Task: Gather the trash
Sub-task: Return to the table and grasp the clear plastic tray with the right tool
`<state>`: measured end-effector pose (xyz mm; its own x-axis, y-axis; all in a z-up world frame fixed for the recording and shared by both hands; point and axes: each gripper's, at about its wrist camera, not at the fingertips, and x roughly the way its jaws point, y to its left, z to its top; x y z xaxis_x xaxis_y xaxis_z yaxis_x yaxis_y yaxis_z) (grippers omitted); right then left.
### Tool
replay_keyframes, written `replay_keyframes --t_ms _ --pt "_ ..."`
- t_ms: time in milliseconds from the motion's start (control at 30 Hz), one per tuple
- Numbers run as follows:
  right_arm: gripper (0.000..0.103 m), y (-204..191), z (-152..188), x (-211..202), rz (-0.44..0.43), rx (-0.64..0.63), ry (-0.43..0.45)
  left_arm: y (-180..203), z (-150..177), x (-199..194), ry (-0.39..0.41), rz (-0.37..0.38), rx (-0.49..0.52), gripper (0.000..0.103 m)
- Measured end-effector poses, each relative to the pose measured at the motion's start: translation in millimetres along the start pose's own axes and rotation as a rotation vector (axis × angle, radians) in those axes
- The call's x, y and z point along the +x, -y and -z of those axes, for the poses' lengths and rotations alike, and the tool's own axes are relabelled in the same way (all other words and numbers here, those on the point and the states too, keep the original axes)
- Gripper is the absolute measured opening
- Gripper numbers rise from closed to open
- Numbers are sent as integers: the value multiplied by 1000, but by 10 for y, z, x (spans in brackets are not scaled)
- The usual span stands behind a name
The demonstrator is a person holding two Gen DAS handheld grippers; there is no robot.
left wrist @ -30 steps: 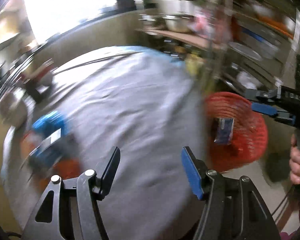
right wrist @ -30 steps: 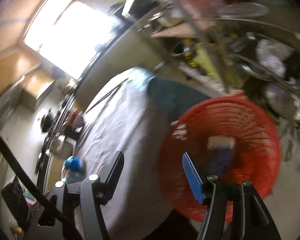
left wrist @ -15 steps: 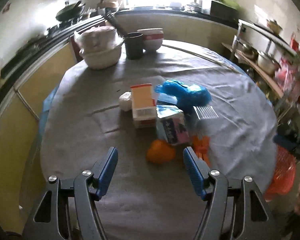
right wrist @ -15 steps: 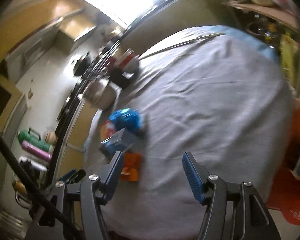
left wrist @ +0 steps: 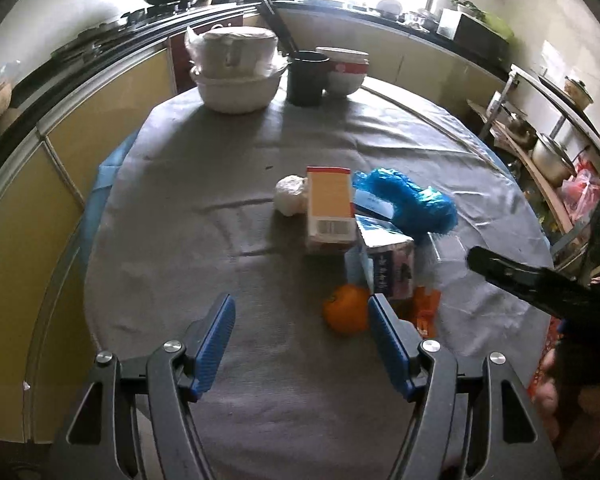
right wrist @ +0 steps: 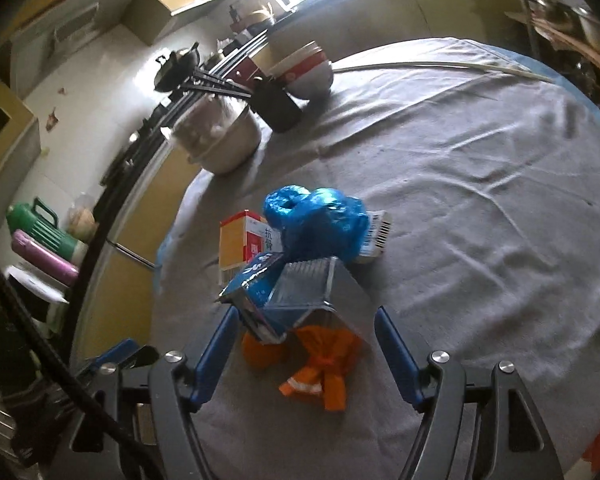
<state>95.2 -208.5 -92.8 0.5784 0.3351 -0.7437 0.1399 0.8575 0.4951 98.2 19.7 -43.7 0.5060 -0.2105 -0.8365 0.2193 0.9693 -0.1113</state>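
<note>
Fingers of the right gripper, just widened, stand apart and empty around the orange wrapper; left gripper gapes beside the orange.

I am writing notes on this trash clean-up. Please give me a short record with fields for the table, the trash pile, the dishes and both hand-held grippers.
table: round, grey cloth
trash pile: blue plastic bag, yellow box, blue carton, white paper ball, orange wrapper, orange fruit
dishes: far edge; white pot, dark cup, bowls
left hand-held gripper: open, empty
right hand-held gripper: just opened wider, empty, above the wrapper
</note>
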Motion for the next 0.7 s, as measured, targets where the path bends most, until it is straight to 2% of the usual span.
replay_keyframes --t_ms 233,333,400,700 --pt "74 -109 -1 337 62 -20 -54 -39 -43 -18 0 5 -18 69" --pt "74 -68 12 359 72 -18 -13 0 -52 15 -10 15 -16 69" --pt "60 -3 11 332 76 -25 18 40 -59 48 -23 30 -18 69" --pt "60 383 115 -29 26 16 87 352 -206 350 -80 95 -10 69"
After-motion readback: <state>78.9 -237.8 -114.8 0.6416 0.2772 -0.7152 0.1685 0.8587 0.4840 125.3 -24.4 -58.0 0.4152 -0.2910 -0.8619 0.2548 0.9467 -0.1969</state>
